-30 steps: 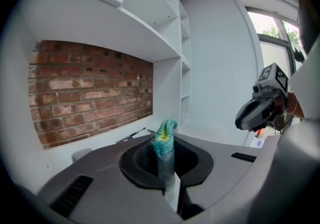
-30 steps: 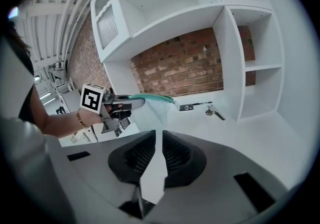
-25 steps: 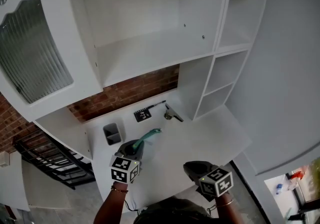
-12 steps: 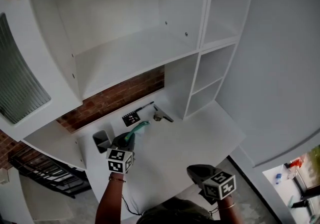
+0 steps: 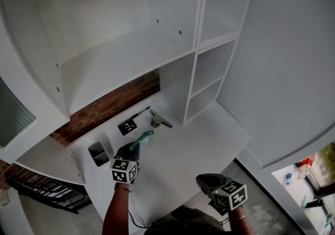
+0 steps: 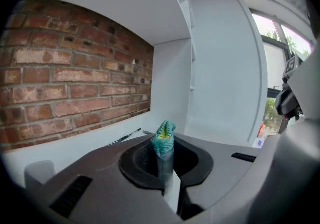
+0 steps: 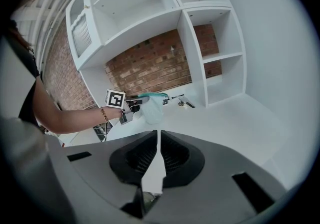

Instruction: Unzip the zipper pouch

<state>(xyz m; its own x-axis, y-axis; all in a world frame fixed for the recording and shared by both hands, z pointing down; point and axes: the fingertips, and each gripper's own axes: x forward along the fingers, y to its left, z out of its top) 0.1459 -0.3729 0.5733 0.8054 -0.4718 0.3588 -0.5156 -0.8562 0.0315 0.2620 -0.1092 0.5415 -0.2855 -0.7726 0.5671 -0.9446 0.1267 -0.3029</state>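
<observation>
The teal zipper pouch (image 5: pixel 142 137) hangs above the white desk (image 5: pixel 199 145), and my left gripper (image 5: pixel 132 148) is shut on one end of it. In the left gripper view the pouch's teal end (image 6: pixel 164 140) sticks up between the closed jaws of the left gripper (image 6: pixel 165 160). From the right gripper view the pouch (image 7: pixel 152 106) dangles pale and translucent below its teal top edge. My right gripper (image 5: pixel 202 179) hovers near the desk's front edge, well apart from the pouch. The right gripper (image 7: pixel 158 139) is shut with nothing in it.
A grey cup (image 5: pixel 98 153) stands left of my left gripper. A black marker card (image 5: pixel 126 126), a pen (image 5: pixel 140 112) and a small metal piece (image 5: pixel 158 120) lie by the brick back wall (image 5: pixel 112 105). White cubby shelves (image 5: pixel 201 79) rise at the back right.
The head view has swung, so the shelves and desk sit lower left in frame. My left gripper keeps the pouch and has edged toward the back wall. The right gripper has barely moved.
</observation>
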